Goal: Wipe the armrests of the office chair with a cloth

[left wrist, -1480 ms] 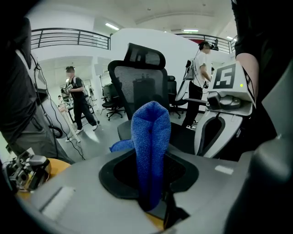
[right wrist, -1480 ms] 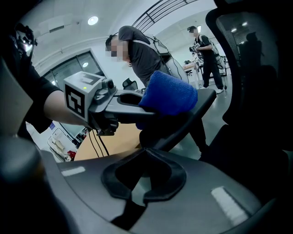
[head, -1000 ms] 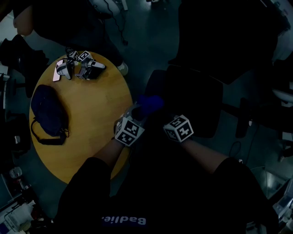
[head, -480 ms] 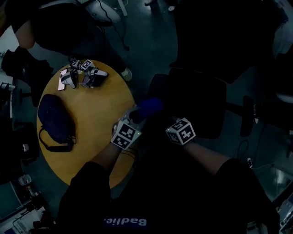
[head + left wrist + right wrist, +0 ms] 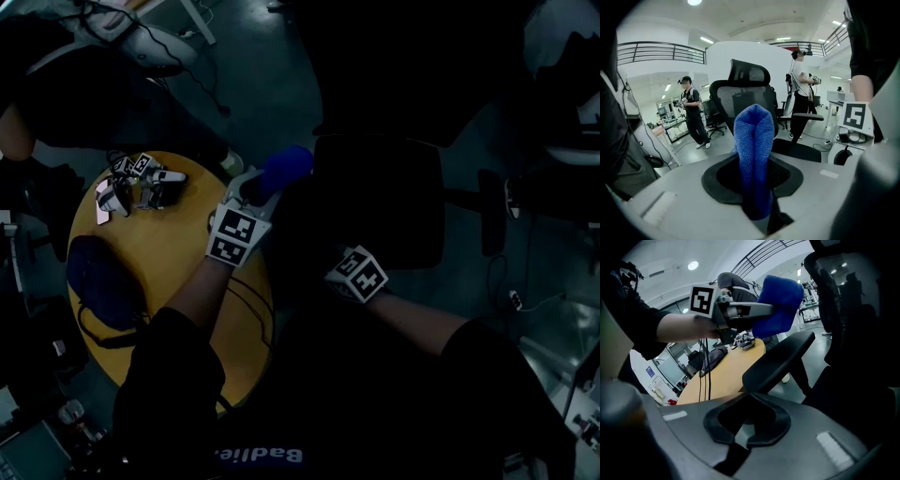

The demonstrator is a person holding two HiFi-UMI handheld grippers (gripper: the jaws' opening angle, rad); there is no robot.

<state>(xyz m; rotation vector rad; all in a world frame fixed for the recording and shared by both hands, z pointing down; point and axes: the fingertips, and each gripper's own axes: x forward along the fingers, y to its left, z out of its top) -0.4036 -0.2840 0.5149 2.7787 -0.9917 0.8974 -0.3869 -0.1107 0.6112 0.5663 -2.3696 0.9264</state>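
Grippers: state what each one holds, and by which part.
The left gripper is shut on the blue cloth, pinching one end of it; the folded rest sticks out past the jaws. The right gripper holds nothing.

Cloth (image 5: pixel 753 140) fuzzy blue knit; table (image 5: pixel 169 242) smooth wood; armrest (image 5: pixel 778 363) matt plastic.

1. We are wearing a black short-sleeved shirt (image 5: pixel 178 375), with pale lettering (image 5: pixel 258 455) running across it.
2. The left gripper (image 5: pixel 251 190) and right gripper (image 5: pixel 746 427) are showing grey bodies and black jaw pads.
3. Each is carrying a white marker cube with black squares: left cube (image 5: pixel 232 237), right cube (image 5: pixel 357 275).
4. Thin black cables (image 5: pixel 246 305) are trailing beside our left forearm.
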